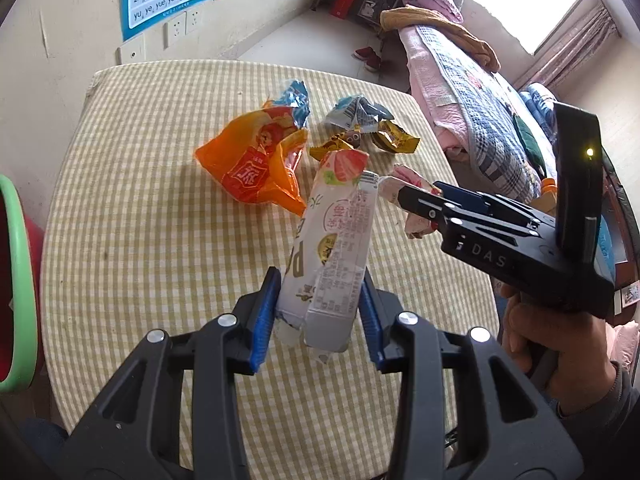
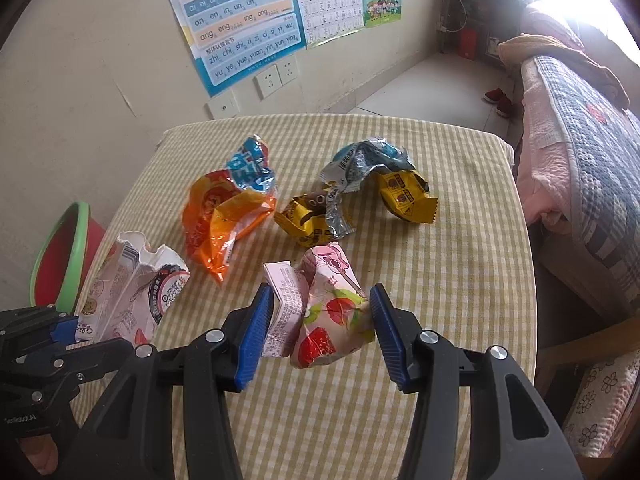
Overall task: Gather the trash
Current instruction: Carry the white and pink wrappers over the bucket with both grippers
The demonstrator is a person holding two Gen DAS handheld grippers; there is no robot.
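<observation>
My left gripper (image 1: 318,312) is shut on a long white strawberry snack wrapper (image 1: 332,248) and holds it above the checked table (image 1: 140,240); the wrapper also shows in the right wrist view (image 2: 132,296). My right gripper (image 2: 318,328) is closed around a crumpled pink strawberry carton (image 2: 320,316), its pads touching both sides. An orange bag (image 2: 220,220), a blue wrapper (image 2: 250,164), a silver-blue wrapper (image 2: 360,164) and two yellow wrappers (image 2: 308,220) (image 2: 408,196) lie further back on the table.
A red bin with a green rim (image 2: 60,256) stands beside the table's left edge; it also shows in the left wrist view (image 1: 16,280). A wall with posters is behind the table. A bed (image 2: 580,132) is on the right.
</observation>
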